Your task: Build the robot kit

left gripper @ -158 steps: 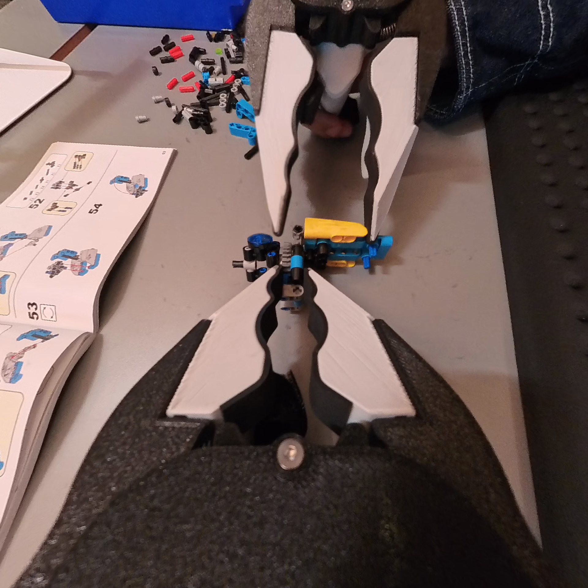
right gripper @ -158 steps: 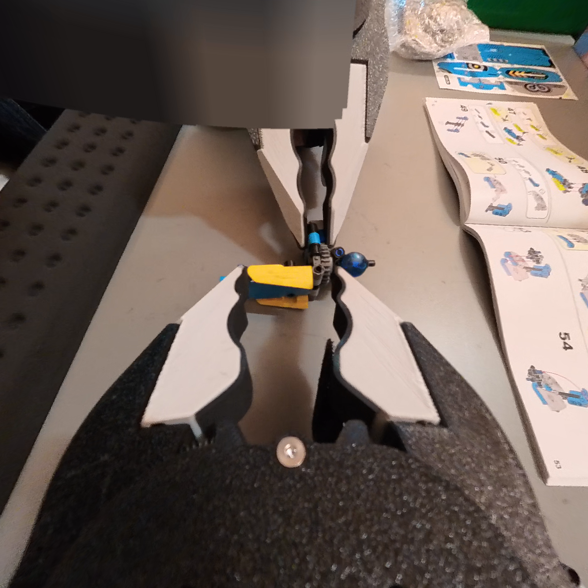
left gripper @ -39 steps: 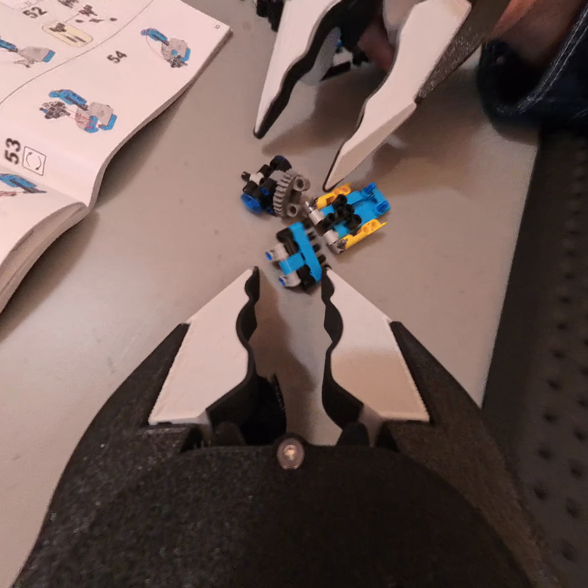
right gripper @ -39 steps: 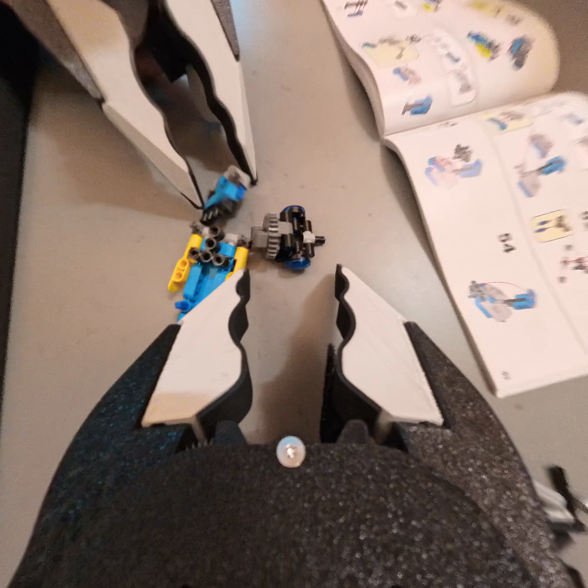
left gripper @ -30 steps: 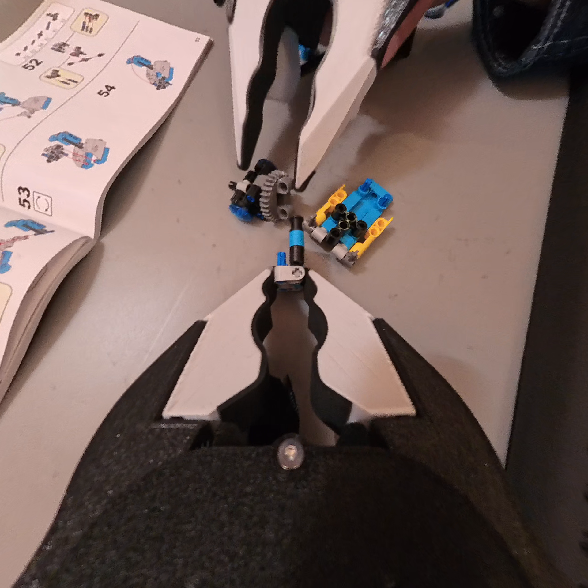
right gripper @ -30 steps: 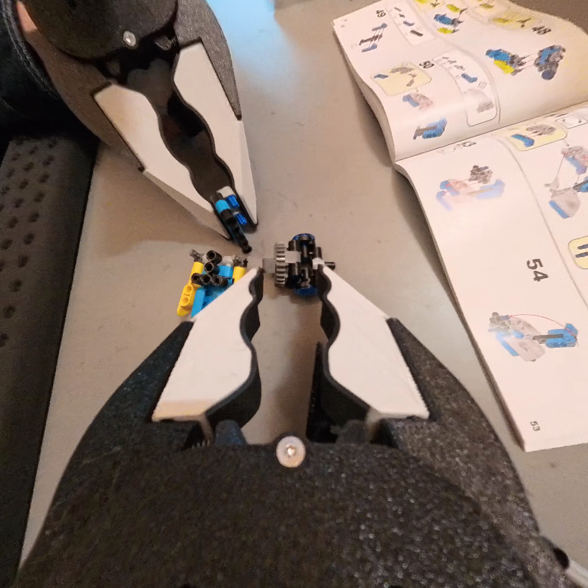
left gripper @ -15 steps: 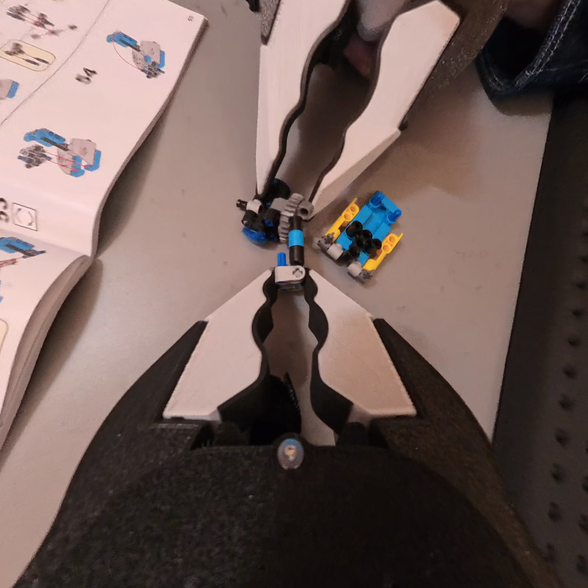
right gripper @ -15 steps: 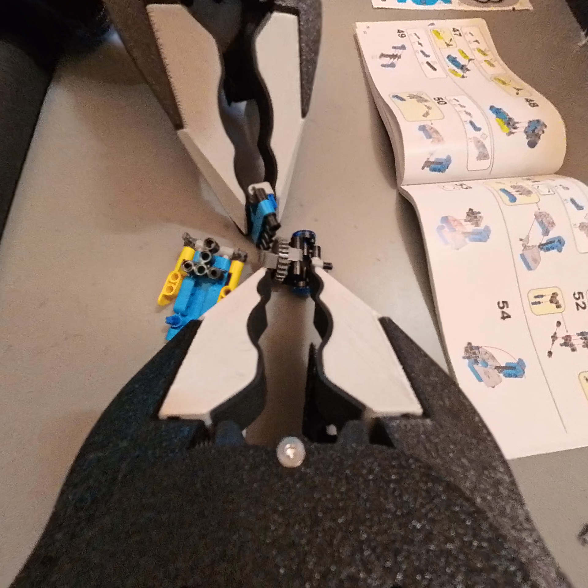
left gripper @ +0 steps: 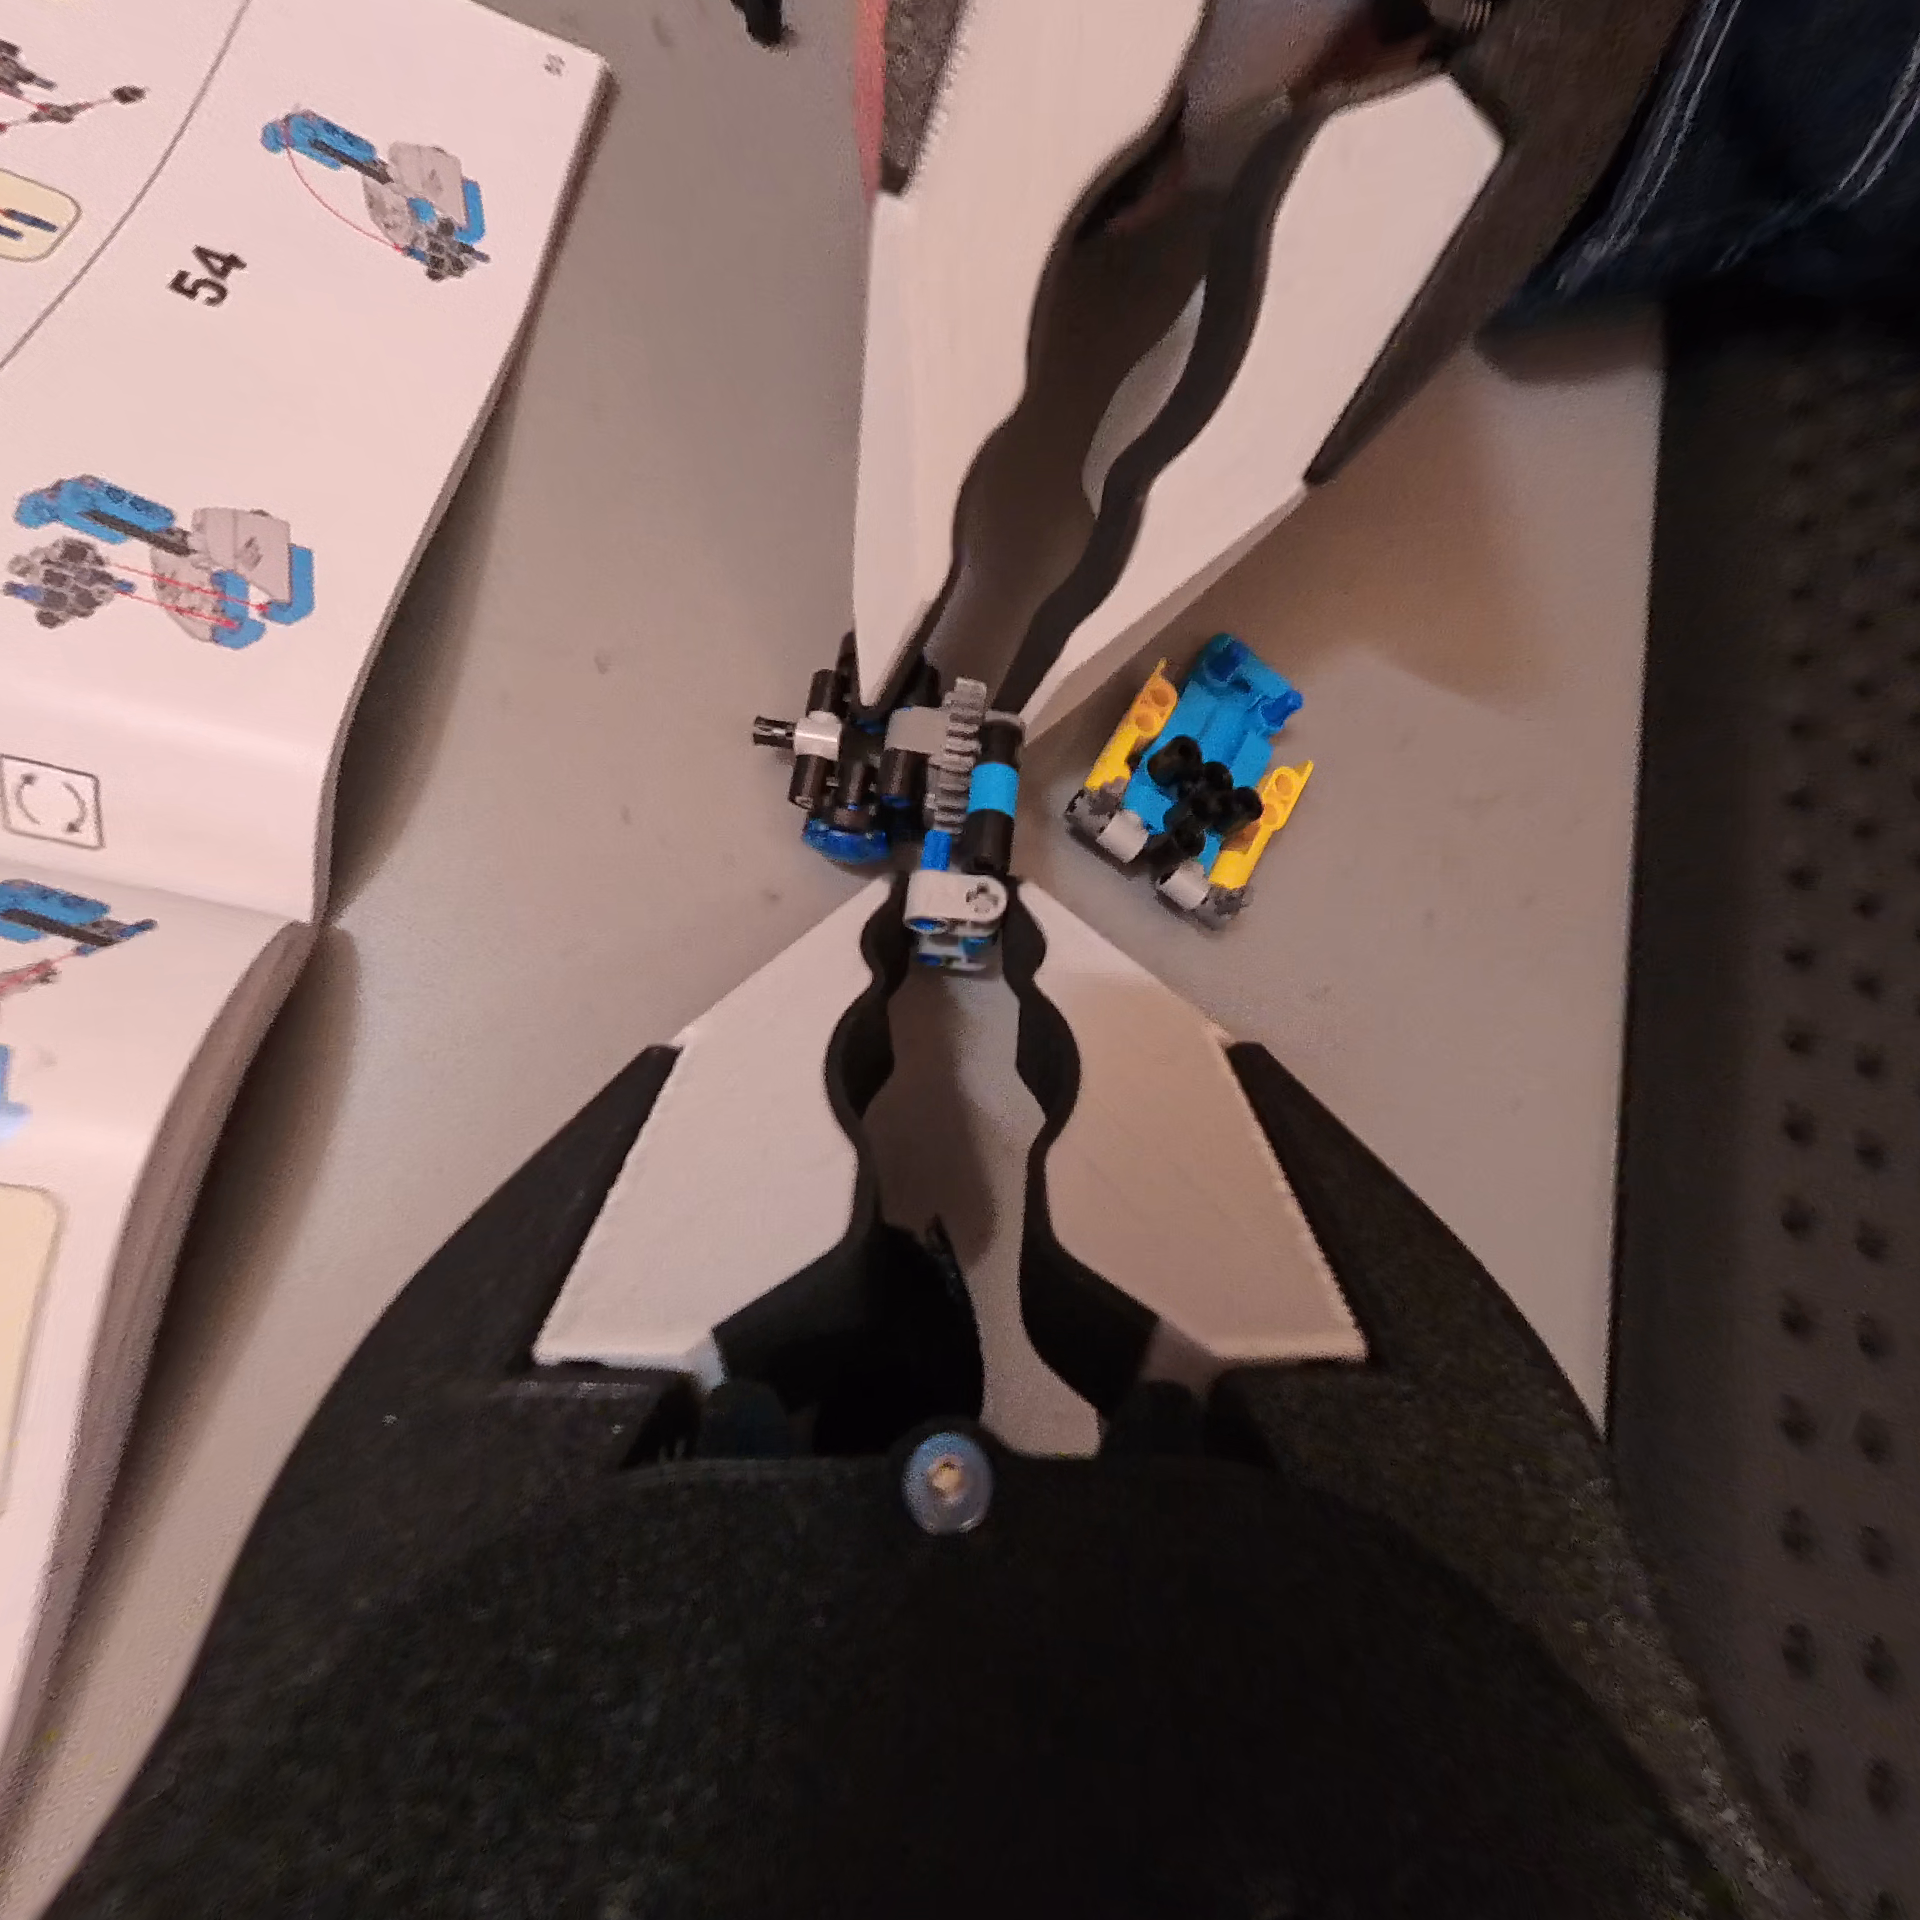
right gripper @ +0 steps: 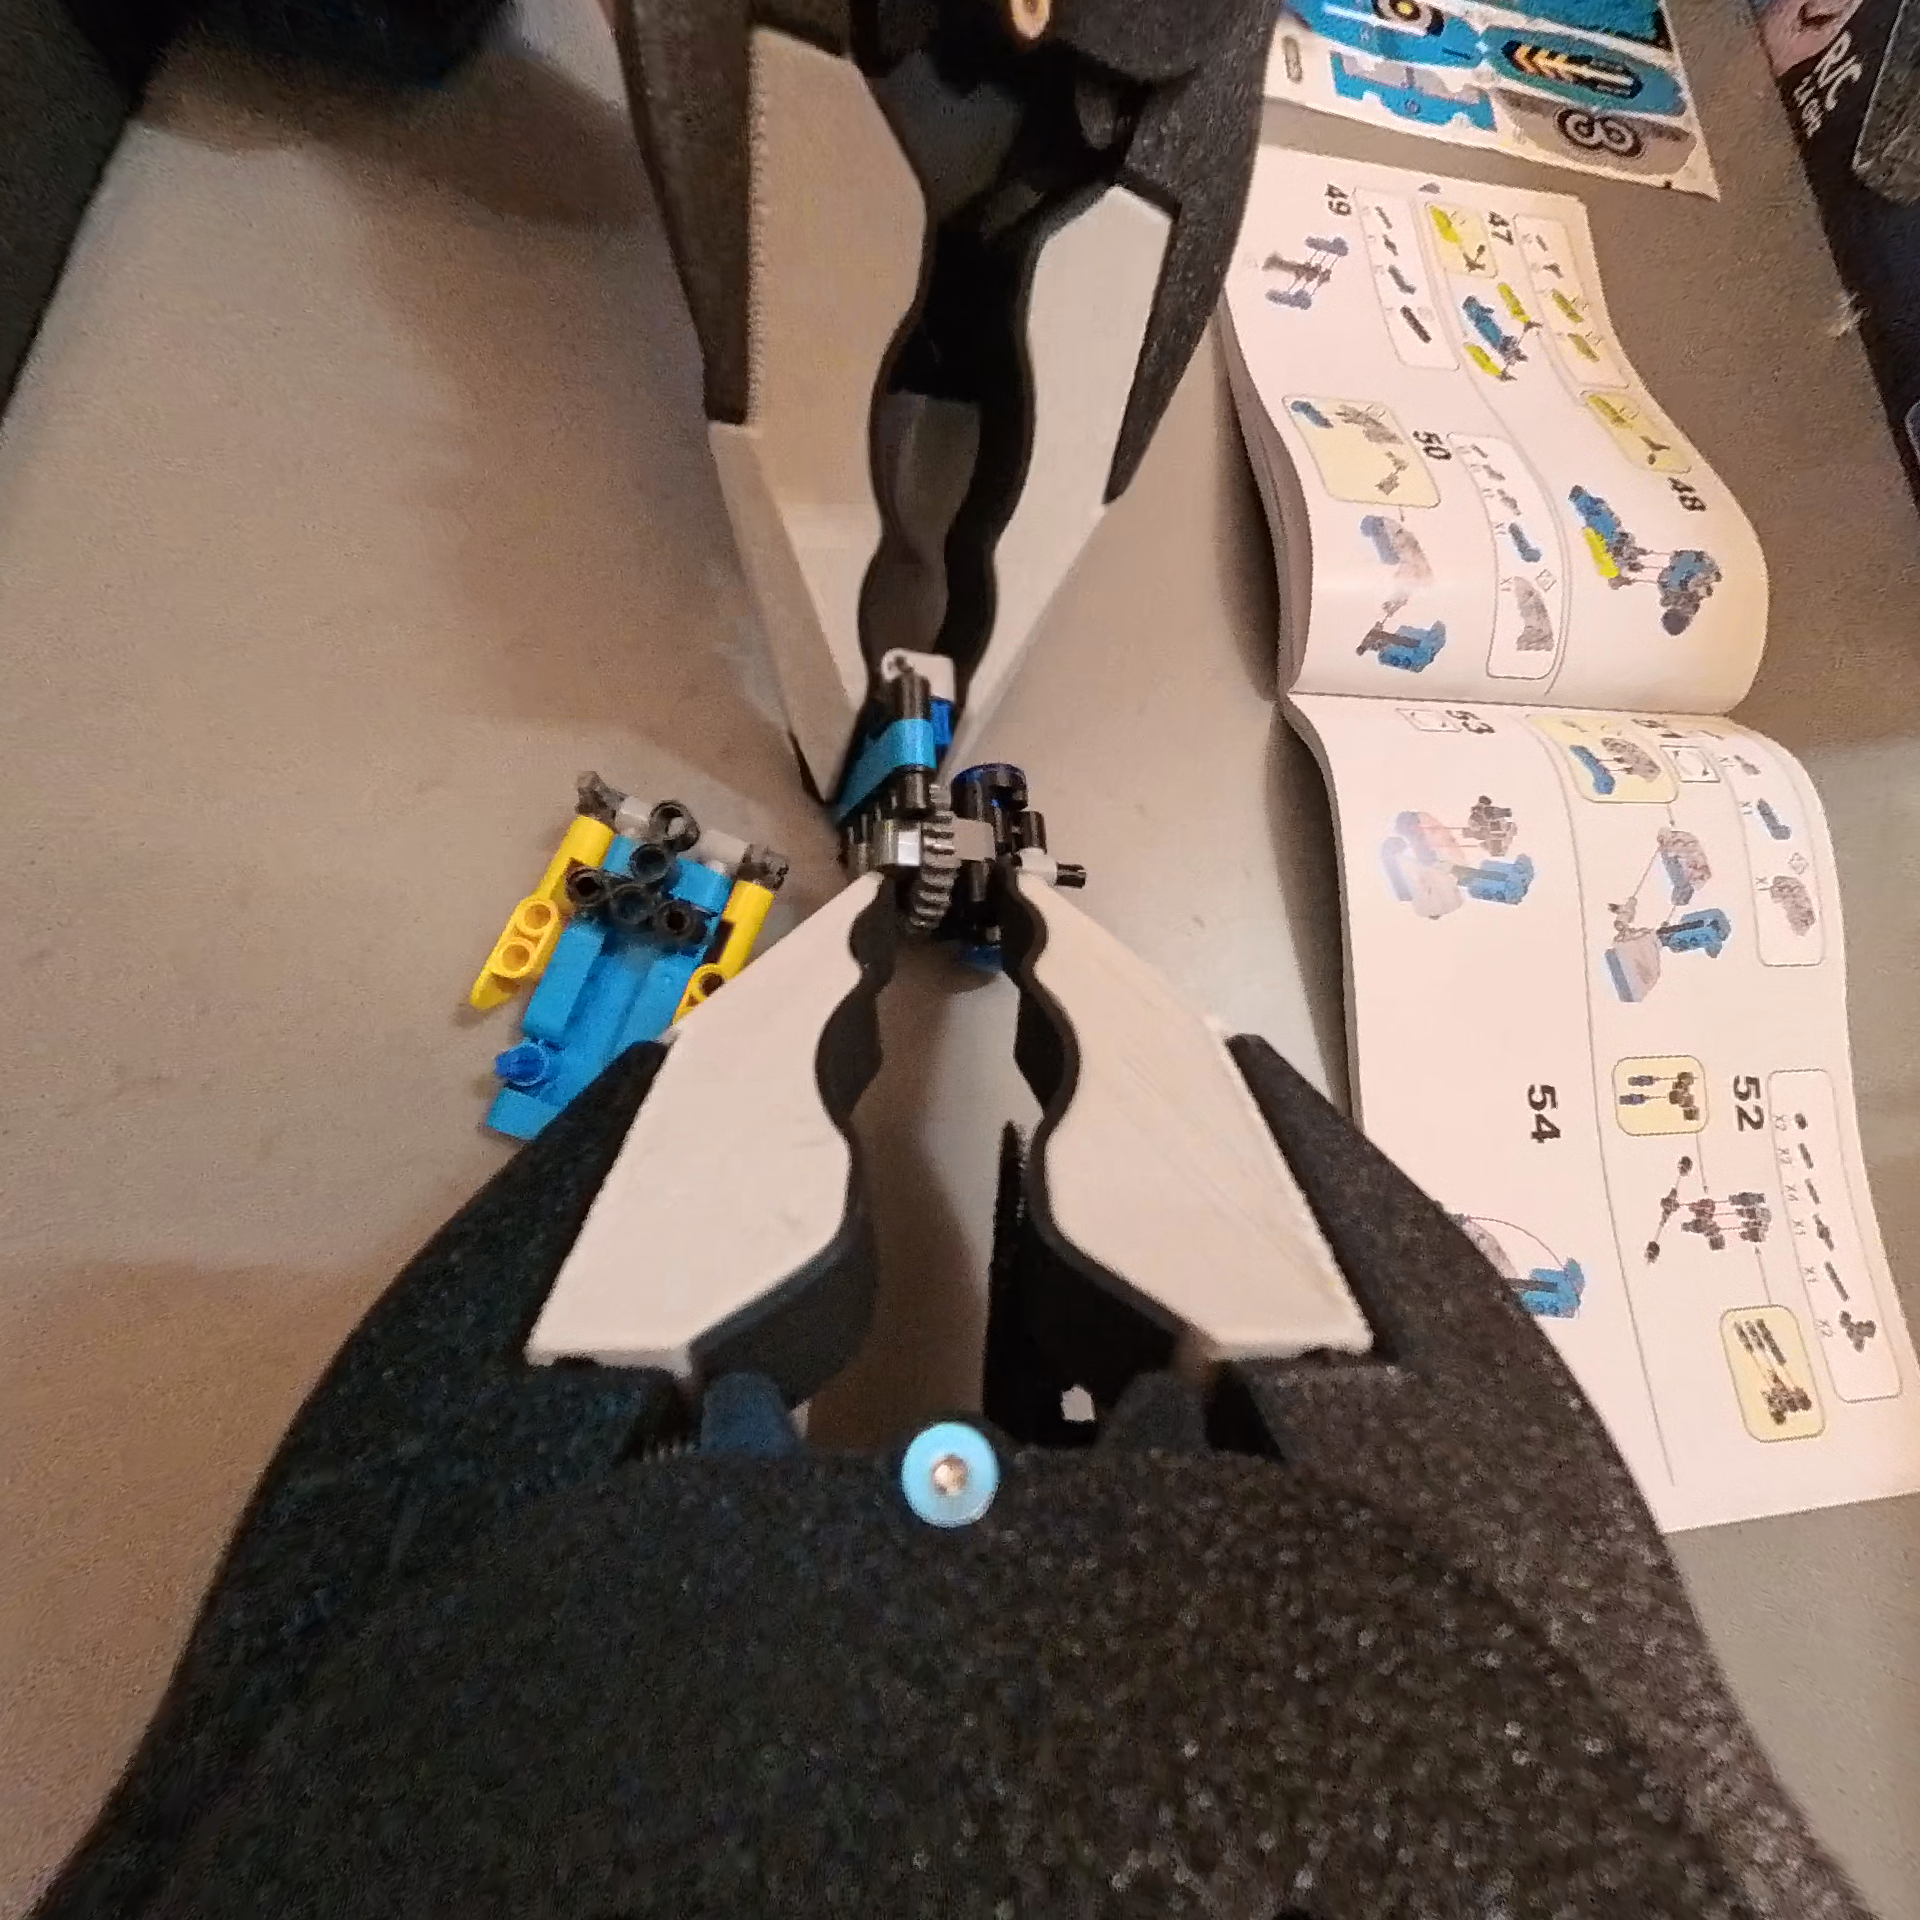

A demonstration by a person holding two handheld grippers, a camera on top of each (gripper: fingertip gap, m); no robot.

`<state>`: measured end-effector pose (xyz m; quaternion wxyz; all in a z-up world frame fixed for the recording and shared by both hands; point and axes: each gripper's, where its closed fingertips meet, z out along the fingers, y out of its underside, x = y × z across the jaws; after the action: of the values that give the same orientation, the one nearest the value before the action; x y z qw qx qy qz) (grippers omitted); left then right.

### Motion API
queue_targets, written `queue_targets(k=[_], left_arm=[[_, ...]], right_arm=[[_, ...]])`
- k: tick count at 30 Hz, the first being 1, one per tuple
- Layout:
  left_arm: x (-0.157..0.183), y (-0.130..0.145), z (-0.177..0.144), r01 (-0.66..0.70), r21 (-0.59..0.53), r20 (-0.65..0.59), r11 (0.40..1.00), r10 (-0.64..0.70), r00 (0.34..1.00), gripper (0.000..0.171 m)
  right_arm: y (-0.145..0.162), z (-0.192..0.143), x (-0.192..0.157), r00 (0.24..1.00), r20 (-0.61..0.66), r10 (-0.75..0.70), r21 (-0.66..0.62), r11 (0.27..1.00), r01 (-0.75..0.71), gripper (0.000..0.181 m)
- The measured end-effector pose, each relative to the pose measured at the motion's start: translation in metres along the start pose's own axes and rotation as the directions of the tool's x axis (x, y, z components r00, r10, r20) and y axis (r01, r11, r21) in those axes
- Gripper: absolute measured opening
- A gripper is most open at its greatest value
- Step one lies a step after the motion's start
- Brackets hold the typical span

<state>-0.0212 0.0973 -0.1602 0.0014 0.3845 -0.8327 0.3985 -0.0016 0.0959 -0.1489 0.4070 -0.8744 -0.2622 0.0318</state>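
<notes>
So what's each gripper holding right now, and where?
Left gripper pinches the blue-banded piece by its grey end; right gripper clamps the gear piece across its black body.

Gear assembly [left gripper: 883,764] on table [left gripper: 623,520], between booklet [left gripper: 208,416] and small brick assembly [left gripper: 1195,779]

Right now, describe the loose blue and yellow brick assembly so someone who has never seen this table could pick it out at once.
Start at the grey table and find where the two grippers meet tip to tip. Opposite the open instruction booklet, the blue and yellow assembly lies flat, alone. Unlike the gear assembly and the small blue and black assembly, no gripper holds it, and only it has yellow.
</notes>
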Motion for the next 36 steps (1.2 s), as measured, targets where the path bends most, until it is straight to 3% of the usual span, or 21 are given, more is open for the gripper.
queue_targets(k=[4, 10, 14, 18, 22, 27, 36], left_arm=[[0.003, 0.001, 0.000, -0.016, 0.025, -0.033, 1.000, 0.017, 0.999, 0.015], [0.001, -0.001, 0.001, 0.077, 0.024, -0.014, 0.997, -0.077, 0.997, 0.014], [0.008, 0.003, 0.002, -0.030, -0.033, -0.004, 0.999, 0.030, 1.000, 0.013], [0.009, 0.002, 0.003, 0.020, -0.057, -0.007, 0.998, -0.020, 1.000, 0.013], [0.012, 0.003, 0.004, 0.032, -0.096, 0.033, 0.995, -0.029, 0.999, 0.013], [0.011, 0.000, 0.004, 0.124, -0.010, -0.039, 0.992, -0.125, 0.991, 0.013], [0.008, -0.016, -0.013, 0.323, 0.162, -0.217, 0.932, -0.286, 0.934, 0.014]], right_arm=[[-0.002, 0.001, -0.001, 1.000, -0.011, -0.023, -0.023, 0.999, 0.023, 0.018], [0.000, 0.001, -0.001, 0.993, -0.097, -0.065, -0.125, 0.991, 0.053, 0.018], [-0.003, 0.002, -0.008, 0.987, -0.083, -0.138, -0.123, 0.984, 0.127, 0.018], [-0.002, 0.002, -0.008, 0.987, -0.069, -0.144, -0.138, 0.981, 0.134, 0.018], [-0.004, 0.000, -0.010, 0.957, -0.109, -0.269, -0.206, 0.948, 0.243, 0.018], [-0.004, 0.002, -0.003, 0.994, -0.072, -0.086, -0.071, 0.994, 0.081, 0.020], [-0.020, -0.011, 0.014, 0.984, -0.177, -0.003, 0.103, 0.994, 0.022, 0.022]])
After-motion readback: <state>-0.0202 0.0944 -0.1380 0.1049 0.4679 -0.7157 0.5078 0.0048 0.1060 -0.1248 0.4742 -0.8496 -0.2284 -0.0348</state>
